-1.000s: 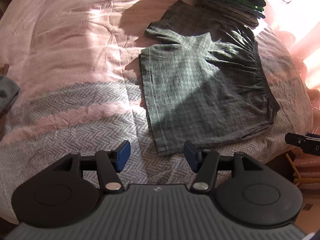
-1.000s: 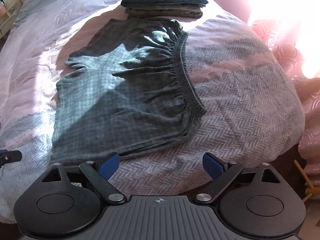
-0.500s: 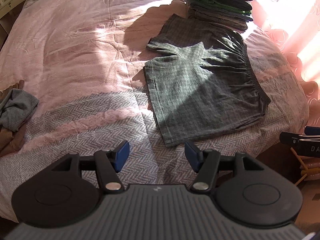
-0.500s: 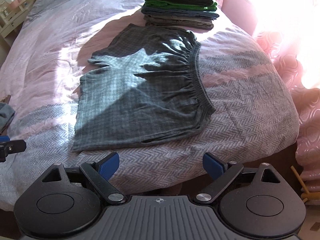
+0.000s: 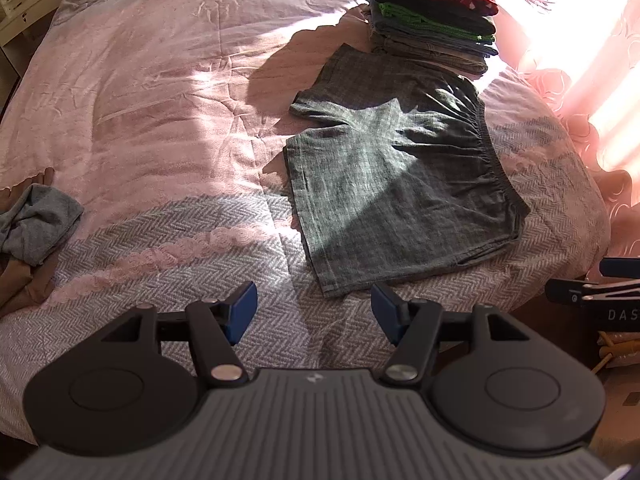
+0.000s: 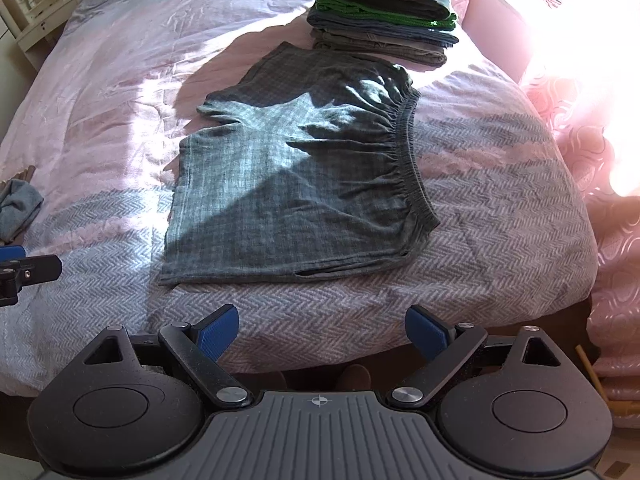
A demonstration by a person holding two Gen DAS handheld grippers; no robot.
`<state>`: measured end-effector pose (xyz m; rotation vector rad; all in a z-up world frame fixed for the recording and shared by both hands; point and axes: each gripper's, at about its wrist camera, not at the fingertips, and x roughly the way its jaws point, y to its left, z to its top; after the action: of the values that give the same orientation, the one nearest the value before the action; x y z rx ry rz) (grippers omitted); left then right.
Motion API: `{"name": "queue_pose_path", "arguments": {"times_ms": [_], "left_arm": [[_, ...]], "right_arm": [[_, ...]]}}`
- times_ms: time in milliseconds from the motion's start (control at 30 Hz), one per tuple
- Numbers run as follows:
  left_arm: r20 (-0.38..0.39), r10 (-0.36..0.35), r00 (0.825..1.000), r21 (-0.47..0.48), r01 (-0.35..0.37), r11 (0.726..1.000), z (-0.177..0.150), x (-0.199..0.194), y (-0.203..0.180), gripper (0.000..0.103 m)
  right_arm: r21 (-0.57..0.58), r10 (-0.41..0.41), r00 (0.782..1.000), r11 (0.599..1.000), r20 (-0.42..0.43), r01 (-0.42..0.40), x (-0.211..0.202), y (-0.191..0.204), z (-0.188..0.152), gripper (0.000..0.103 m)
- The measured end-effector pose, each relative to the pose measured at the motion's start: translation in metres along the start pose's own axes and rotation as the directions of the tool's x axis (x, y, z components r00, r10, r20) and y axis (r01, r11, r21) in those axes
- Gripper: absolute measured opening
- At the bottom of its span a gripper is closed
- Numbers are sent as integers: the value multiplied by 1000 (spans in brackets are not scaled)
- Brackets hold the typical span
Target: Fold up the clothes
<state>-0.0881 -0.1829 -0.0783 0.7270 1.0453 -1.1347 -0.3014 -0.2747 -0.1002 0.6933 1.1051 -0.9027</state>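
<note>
A pair of grey-green checked shorts lies folded in half on the pink bedspread, elastic waistband to the right. My left gripper hovers above the bed near the shorts' lower left corner; its jaws are opening and nothing is between them. Over the bed's front edge, below the shorts, my right gripper stands wide open and empty. Each gripper's tip shows at the other view's side edge.
A stack of folded clothes, red on top, sits just behind the shorts. A crumpled grey garment lies at the bed's left edge. A pink curtain hangs to the right of the bed.
Both grippers have risen and drawn back from the shorts, so more of the bed and the stack shows. The left jaws have widened a little.
</note>
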Motion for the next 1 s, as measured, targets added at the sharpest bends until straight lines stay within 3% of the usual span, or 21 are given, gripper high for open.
{"name": "queue_pose_path", "arguments": {"times_ms": [533, 1000], "left_arm": [[-9, 1, 1000, 37, -1, 999, -7, -2, -23, 61], [-3, -6, 1000, 70, 6, 998, -9, -2, -20, 62]], "right_arm": [[24, 3, 1000, 1000, -11, -3, -3, -18, -12, 93], [48, 5, 1000, 999, 0, -5, -6, -11, -18, 93]]}}
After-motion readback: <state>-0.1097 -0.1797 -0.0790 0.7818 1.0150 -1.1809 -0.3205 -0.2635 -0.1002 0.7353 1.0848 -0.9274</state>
